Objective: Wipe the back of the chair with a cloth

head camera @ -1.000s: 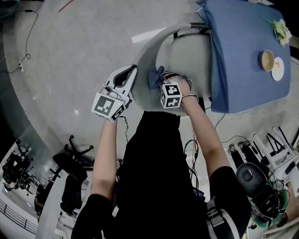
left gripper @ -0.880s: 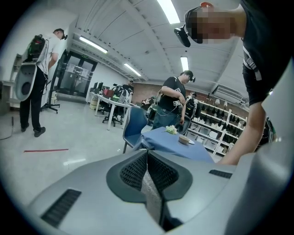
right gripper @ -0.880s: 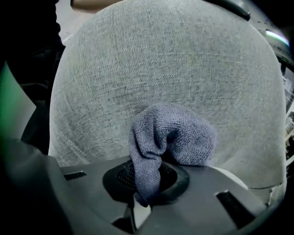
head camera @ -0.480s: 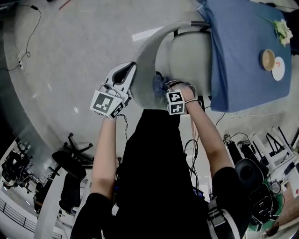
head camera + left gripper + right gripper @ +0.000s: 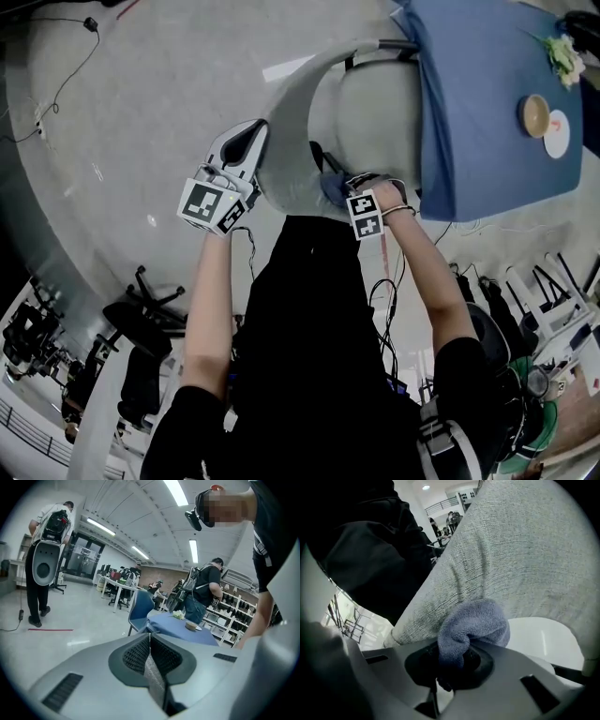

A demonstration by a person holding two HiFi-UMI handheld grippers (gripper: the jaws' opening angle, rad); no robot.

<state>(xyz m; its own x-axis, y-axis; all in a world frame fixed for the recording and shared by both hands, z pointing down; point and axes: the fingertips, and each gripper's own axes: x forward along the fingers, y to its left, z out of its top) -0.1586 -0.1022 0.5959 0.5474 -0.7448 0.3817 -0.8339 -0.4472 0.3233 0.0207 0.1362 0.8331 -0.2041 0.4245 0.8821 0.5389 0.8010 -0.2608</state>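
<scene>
The chair's grey fabric back (image 5: pixel 291 112) curves in front of me in the head view, with its seat (image 5: pixel 375 103) beyond. My right gripper (image 5: pixel 339 186) is shut on a bunched blue cloth (image 5: pixel 330 190), held against the inner face of the back near its right end. In the right gripper view the cloth (image 5: pixel 474 620) bulges out of the shut right gripper (image 5: pixel 450 665) and touches the grey weave (image 5: pixel 520 550). My left gripper (image 5: pixel 259 129) lies along the outer face of the back. In its own view the left gripper (image 5: pixel 150 638) is shut, with nothing between the jaws.
A table under a blue cover (image 5: pixel 487 122) stands tight against the chair's far right side, with a bowl (image 5: pixel 535 114), a plate and flowers (image 5: pixel 562 58) on it. Cables and gear lie on the floor at the right. People, desks and a blue chair (image 5: pixel 140 609) stand further off.
My right gripper has slid the blue cloth along the chair back, to the right and toward me. The left gripper has stayed nearly still against the outer face.
</scene>
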